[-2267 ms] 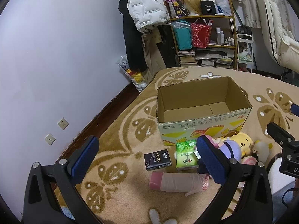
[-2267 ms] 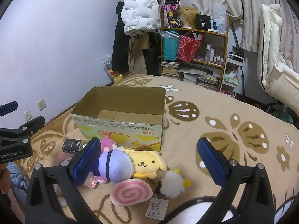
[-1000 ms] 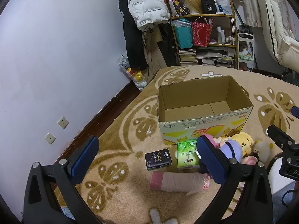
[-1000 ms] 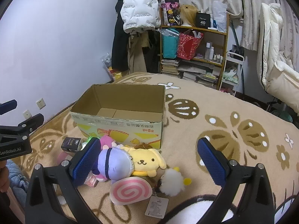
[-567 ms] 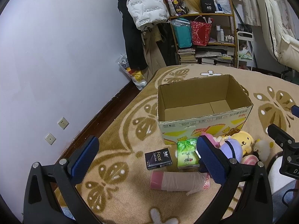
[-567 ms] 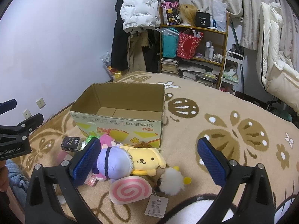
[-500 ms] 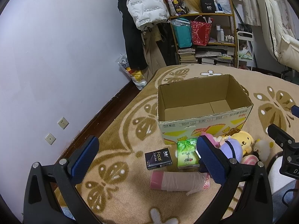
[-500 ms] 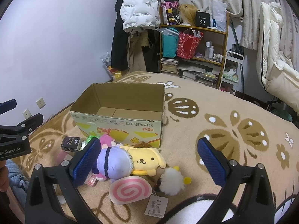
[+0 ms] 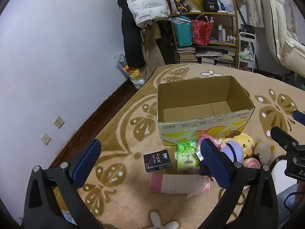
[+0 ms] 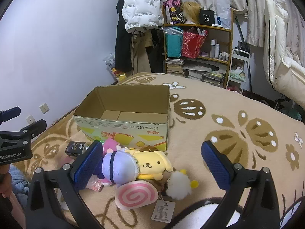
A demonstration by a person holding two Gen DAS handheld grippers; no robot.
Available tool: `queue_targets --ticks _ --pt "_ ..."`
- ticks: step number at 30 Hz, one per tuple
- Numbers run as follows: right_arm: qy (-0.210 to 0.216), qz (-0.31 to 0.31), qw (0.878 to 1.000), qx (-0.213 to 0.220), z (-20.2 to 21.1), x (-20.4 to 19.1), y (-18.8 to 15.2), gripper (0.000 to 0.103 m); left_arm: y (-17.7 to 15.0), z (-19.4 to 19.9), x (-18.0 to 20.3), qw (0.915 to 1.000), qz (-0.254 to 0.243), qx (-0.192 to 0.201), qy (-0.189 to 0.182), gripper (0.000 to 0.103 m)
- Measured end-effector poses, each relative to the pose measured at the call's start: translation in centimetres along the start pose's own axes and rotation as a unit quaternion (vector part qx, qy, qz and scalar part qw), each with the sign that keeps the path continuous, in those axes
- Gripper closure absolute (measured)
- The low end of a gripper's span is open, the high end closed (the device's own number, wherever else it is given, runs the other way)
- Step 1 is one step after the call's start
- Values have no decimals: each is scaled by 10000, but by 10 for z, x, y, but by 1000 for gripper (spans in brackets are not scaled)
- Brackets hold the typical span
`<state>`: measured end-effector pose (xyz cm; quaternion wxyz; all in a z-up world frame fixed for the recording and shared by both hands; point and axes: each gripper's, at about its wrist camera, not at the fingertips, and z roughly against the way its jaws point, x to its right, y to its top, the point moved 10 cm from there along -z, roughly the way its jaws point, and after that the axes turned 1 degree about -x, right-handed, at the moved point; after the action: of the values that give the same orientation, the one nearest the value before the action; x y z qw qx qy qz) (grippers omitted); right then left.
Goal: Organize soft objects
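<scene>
An open, empty cardboard box (image 9: 202, 103) (image 10: 124, 126) stands on the patterned rug. In front of it lie soft toys: a yellow dog plush (image 10: 150, 164) (image 9: 243, 143), a purple plush (image 10: 118, 168) (image 9: 231, 151), a pink one (image 10: 110, 145), a pink swirl cushion (image 10: 136, 194) and a white fluffy toy (image 10: 179, 189) (image 9: 264, 151). A green tissue pack (image 9: 185, 155), a black Face pack (image 9: 157, 160) and a pink roll (image 9: 177, 183) lie left of them. My left gripper (image 9: 149, 161) hovers open above the packs. My right gripper (image 10: 151, 162) hovers open above the plush pile.
A cluttered shelf (image 9: 205, 36) with bags and books stands at the back, coats (image 10: 141, 5) hang beside it, and a pale wall (image 9: 57, 47) runs along the left. The rug (image 10: 238, 124) lies bare right of the box. A person's hand (image 10: 4, 179) shows at the left edge.
Both views shifted only slightly; both grippers stay open and hovering, and no object has moved.
</scene>
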<state>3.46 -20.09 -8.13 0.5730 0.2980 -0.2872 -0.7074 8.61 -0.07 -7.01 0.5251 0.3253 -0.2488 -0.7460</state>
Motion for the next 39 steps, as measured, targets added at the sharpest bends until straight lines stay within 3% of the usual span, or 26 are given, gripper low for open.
queue_targets --ticks 8,15,22,26,39 --pt "24 -224 9997 -73 -5 7 4 0 -3 -14 -4 9996 100 -260 1 0" --pt "-107 -318 9988 -363 -17 18 -6 0 -11 -43 -6 9977 241 -615 -122 0" --pt "-241 -458 9965 -654 -34 30 -17 0 -21 -76 -11 9955 282 -909 9 0" --pt "-277 -541 9949 -799 -42 35 -23 0 -30 -96 -11 9929 91 -1184 64 0" --pt "-354 -790 9889 -1212 -69 49 -39 0 -63 -141 -12 9784 427 -2006 -267 0"
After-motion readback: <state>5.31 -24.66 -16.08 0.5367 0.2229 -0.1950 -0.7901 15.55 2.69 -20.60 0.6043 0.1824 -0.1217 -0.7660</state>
